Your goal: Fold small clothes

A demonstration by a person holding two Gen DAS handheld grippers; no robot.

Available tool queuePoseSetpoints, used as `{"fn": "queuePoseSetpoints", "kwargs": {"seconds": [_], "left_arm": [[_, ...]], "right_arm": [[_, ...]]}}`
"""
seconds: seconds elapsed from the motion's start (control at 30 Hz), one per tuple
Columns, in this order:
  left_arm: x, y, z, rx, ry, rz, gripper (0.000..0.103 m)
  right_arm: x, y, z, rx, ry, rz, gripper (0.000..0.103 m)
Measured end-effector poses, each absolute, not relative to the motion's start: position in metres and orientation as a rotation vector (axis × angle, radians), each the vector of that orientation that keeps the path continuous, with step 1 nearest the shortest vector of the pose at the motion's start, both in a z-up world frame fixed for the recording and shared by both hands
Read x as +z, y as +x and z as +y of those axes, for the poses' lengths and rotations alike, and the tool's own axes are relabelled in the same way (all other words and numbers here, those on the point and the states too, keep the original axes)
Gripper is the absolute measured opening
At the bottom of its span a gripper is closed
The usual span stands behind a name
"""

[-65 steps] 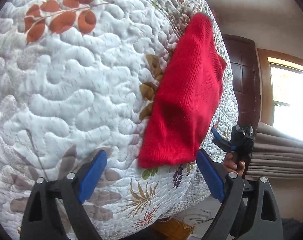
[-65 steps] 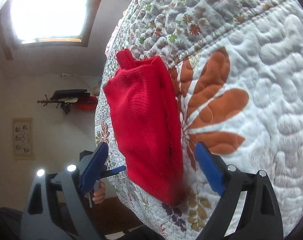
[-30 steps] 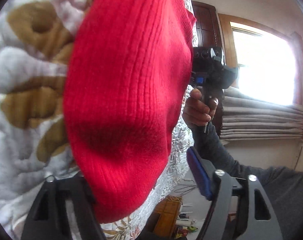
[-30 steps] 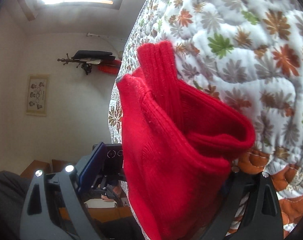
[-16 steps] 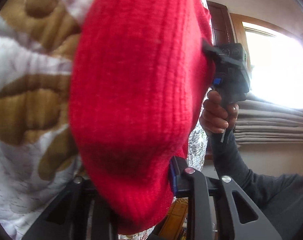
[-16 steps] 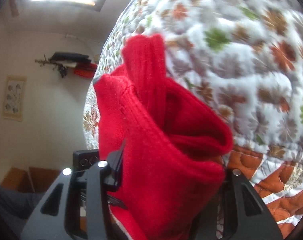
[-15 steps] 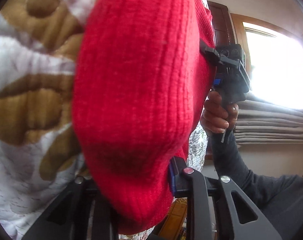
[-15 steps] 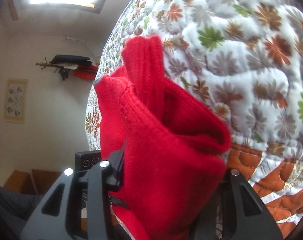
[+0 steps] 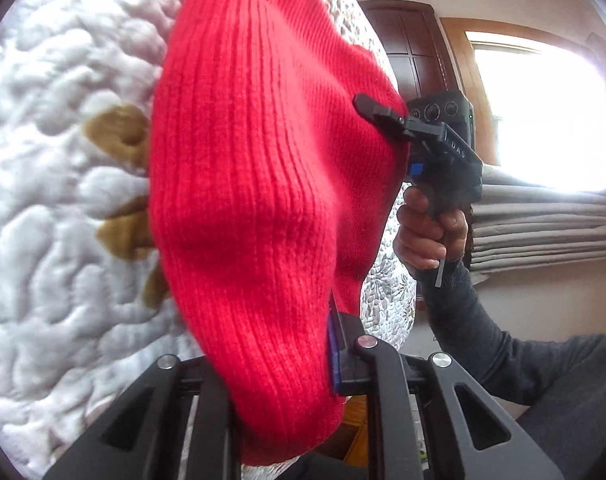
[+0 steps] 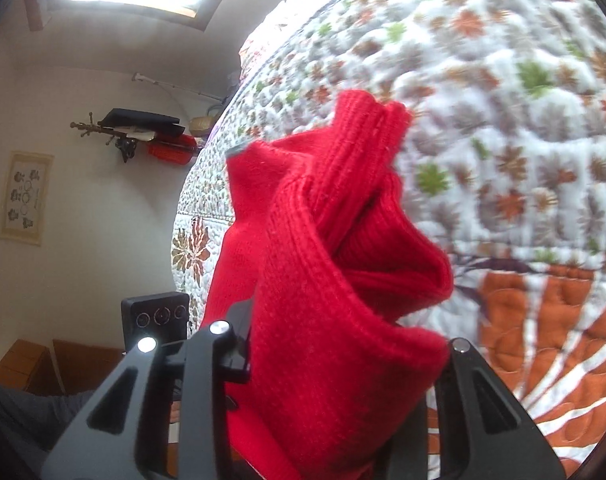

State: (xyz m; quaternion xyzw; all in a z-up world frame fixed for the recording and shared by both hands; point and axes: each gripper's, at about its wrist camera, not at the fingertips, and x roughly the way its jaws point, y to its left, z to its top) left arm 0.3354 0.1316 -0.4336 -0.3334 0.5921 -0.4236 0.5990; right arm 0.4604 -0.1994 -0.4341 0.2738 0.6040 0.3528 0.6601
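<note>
Gripping the red knitted garment (image 9: 243,200) at one end, my left hand-held gripper (image 9: 279,364) had its jaws clamped on the thick ribbed knit, the blue pad pressed into the cloth. My right hand-held gripper (image 10: 335,356) was clenched on the opposite end, where the ribbed cuff (image 10: 367,128) stood up above loose folds. The garment hung bunched between both grippers, lifted off the quilted bed (image 9: 55,208), near the bed's edge. In the left wrist view I saw the person's hand (image 9: 427,228) holding the right tool's grip, a dark sleeve (image 9: 483,344) trailing behind it.
</note>
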Motion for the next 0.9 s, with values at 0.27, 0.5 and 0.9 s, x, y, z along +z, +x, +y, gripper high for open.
{"fn": "queuePoseSetpoints", "kwargs": {"seconds": [0.27, 0.5, 0.9], "left_arm": [[-0.42, 0.288, 0.201, -0.868, -0.81, 1.325, 0.018], [-0.447, 0.208, 0.268, -0.655, -0.926, 1.279, 0.018], [-0.46, 0.192, 0.283, -0.525, -0.917, 1.309, 0.071]], "right_arm": [[-0.43, 0.438, -0.108, 0.902, 0.576, 1.401, 0.033], [-0.44, 0.401, -0.007, 1.01, 0.393, 1.446, 0.034], [-0.42, 0.388, -0.079, 0.817, 0.48, 1.384, 0.076]]}}
